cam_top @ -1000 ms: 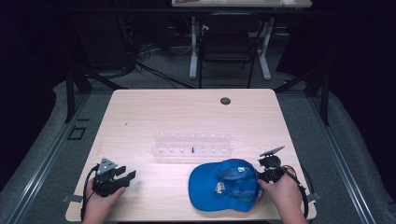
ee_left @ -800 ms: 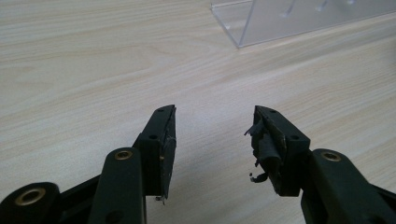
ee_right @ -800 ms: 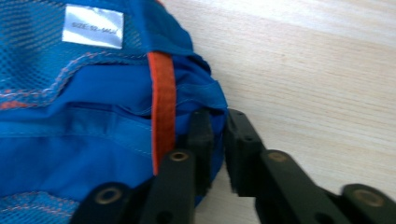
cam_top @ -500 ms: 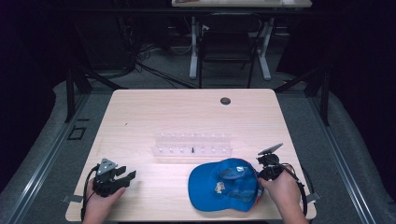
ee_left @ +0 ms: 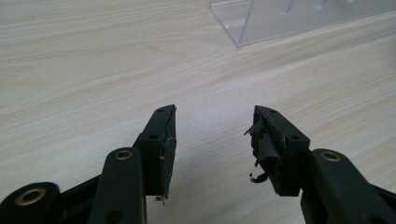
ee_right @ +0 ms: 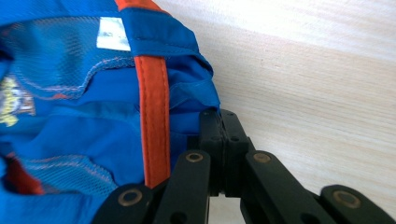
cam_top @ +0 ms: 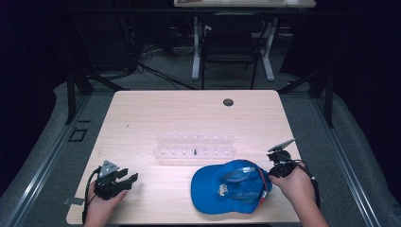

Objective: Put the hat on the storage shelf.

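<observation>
Cap [cam_top: 231, 186], blue w/ orange trim, lies upside down on the wooden table [cam_top: 189, 113], near the person's edge and right of centre, its inside facing up. Right gripper [cam_top: 278, 166] sits at the cap's right rim; in the right gripper view its jaws are pressed together on the blue fabric edge [ee_right: 205, 100], just beside an orange band [ee_right: 153, 126] running across the inside. White label [ee_right: 113, 40] is sewn inside the cap near that band; the print on it is too blurred to read. Yellowish embroidery backing [ee_right: 8, 102] shows at the far left of the lining, no letters legible. Mesh lining covers most of the interior.

Clear plastic rack [cam_top: 195, 145] stands just behind the cap, toward the table's middle, w/ a small dark item in one of its slots; can't tell what it is. Dark round grommet [cam_top: 228, 102] sits well behind the cap near the far edge.

Left gripper [cam_top: 124, 180] rests well to the cap's left, held low over bare table, jaws spread apart w/ nothing between them. In the left gripper view the pad on one jaw looks torn and frayed [ee_left: 261, 144], and a corner of the rack [ee_left: 243, 23] shows ahead.
</observation>
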Available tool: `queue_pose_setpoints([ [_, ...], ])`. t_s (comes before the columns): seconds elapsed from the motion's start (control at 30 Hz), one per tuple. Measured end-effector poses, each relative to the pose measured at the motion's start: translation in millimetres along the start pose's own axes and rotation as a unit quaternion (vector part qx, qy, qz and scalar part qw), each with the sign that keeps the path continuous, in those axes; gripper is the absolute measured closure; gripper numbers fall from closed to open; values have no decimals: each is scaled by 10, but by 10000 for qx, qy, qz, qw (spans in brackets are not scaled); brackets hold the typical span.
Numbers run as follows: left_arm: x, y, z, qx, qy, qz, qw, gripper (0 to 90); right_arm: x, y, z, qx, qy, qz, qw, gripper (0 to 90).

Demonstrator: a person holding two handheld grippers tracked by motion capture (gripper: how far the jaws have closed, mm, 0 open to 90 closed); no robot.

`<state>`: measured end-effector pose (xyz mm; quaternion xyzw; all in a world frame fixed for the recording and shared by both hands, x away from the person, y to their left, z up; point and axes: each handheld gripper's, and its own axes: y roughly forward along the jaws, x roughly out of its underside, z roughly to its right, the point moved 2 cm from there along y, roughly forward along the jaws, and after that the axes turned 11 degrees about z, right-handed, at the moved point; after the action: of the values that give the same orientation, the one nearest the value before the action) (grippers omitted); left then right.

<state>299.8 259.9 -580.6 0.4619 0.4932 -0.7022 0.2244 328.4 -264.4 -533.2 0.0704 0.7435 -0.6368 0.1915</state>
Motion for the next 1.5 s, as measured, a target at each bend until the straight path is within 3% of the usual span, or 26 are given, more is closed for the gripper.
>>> queue_pose_setpoints([
  [0.17,1,3,6,3,10,0,10000,507,-62,-131,11,-11,55,82,10000,900],
  [0.2,0,3,7,-5,16,-12,10000,506,-86,-176,21,30,-39,29,10000,900],
  [0.43,3,3,10,-6,11,-9,10000,507,-145,-294,35,59,-28,-145,9999,900],
  [0.53,5,4,9,-2,5,-5,10000,506,-151,-335,34,149,98,-142,9997,900],
  [0.7,6,7,11,-6,7,-16,10000,506,-172,-399,28,-3,362,-158,9992,900],
  [0.73,7,7,11,-7,15,-21,10000,506,-193,-449,51,-136,322,-287,9990,900],
  [0.8,8,8,11,-6,11,-22,10000,506,-197,-464,55,-147,328,-277,9990,900],
  [0.93,10,11,13,-8,5,-26,10000,506,-234,-532,51,-391,528,-195,9976,900],
  [1.13,11,10,13,-7,2,-29,10000,506,-259,-594,61,-538,549,-297,9966,898],
  [1.2,12,10,11,-3,15,-41,10000,506,-263,-602,43,-579,696,-161,9958,897],
  [1.43,15,20,20,10,4,-33,10000,506,-305,-700,49,-682,684,-246,9950,899],
  [1.5,15,19,21,10,6,-37,10000,506,-324,-729,46,-815,656,-340,9939,900],
])
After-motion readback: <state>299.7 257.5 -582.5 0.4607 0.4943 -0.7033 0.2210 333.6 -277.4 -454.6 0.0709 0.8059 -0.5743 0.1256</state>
